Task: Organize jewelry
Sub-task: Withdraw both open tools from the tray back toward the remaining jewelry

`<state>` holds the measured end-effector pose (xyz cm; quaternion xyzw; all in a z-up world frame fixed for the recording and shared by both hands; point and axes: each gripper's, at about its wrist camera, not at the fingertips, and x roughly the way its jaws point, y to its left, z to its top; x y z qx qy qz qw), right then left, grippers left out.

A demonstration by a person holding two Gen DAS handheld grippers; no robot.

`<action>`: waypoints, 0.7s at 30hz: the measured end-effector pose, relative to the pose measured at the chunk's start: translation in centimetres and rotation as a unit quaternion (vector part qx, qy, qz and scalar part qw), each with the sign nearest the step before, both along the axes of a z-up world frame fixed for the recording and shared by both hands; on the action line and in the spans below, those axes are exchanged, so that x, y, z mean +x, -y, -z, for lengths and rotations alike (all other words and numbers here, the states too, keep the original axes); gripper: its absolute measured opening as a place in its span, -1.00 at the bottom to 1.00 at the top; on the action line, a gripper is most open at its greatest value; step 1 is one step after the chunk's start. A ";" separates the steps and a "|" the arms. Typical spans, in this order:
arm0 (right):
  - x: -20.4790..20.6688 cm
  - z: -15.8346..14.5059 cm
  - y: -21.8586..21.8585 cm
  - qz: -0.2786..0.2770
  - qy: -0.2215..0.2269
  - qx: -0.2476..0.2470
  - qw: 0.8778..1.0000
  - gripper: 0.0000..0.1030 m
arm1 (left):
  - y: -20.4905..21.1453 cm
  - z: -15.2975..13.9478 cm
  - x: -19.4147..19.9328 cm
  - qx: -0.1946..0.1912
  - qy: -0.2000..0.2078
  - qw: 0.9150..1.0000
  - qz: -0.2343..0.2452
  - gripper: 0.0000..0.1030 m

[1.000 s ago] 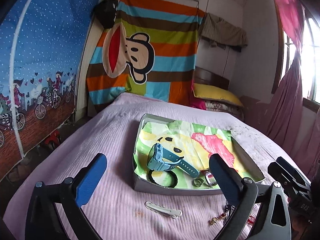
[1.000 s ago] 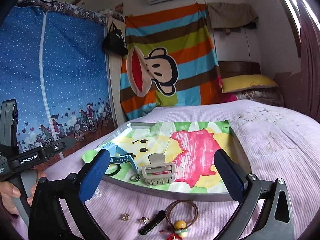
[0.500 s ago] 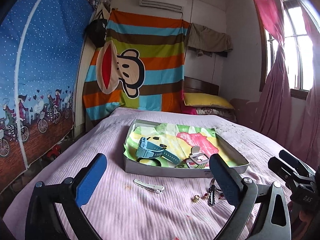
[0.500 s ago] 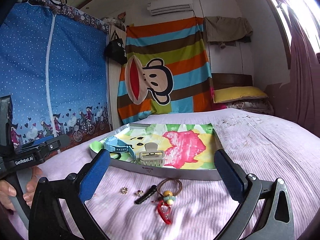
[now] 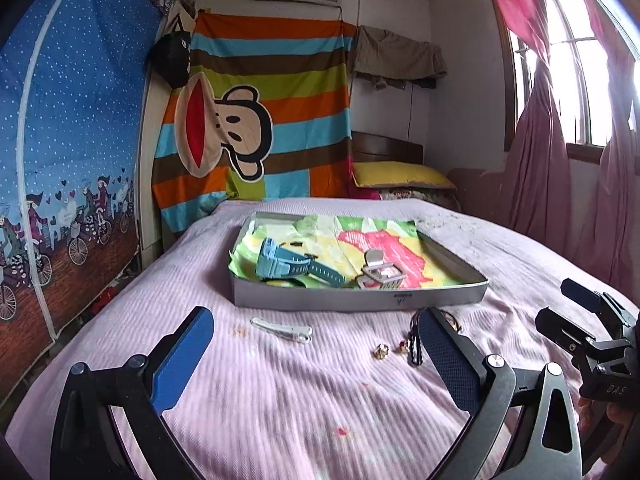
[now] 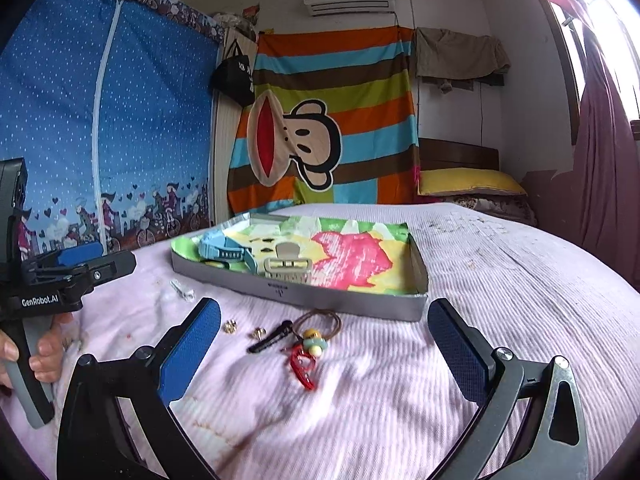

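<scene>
Bare bedspread [image 6: 400, 392] lies open under both spread claws; ahead, the tray wall [image 6: 320, 296] blocks low passage, with black hair clip [image 6: 270, 338], earrings [image 6: 230, 326] and hair ties [image 6: 316, 340] strewn before it.

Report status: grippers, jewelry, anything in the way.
Left gripper open, empty; right gripper open, empty. Watch and claw clip in tray; white clip, earrings, black clip, hair ties on bedspread. Nothing blocking.

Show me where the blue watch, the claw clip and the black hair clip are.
blue watch [image 5: 276, 264], left wrist view, on its case.
claw clip [image 6: 289, 266], right wrist view, on its body, in the tray.
black hair clip [image 6: 270, 337], right wrist view, mid-length, on the bedspread.
</scene>
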<state>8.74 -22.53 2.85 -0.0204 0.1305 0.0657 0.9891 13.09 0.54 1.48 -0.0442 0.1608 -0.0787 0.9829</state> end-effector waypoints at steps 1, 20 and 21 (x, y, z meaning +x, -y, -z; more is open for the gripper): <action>0.0 0.3 0.1 -0.001 -0.005 0.000 1.000 0.98 | 0.0 0.2 0.1 0.000 -0.004 1.000 0.001 1.00; 3.5 3.4 0.2 -0.028 -0.103 0.013 0.994 0.96 | 1.1 2.1 1.5 0.022 -0.050 0.997 0.045 0.98; 3.7 3.6 0.3 -0.033 -0.107 0.016 0.994 0.94 | 1.1 2.1 1.6 0.022 -0.054 0.997 0.049 0.96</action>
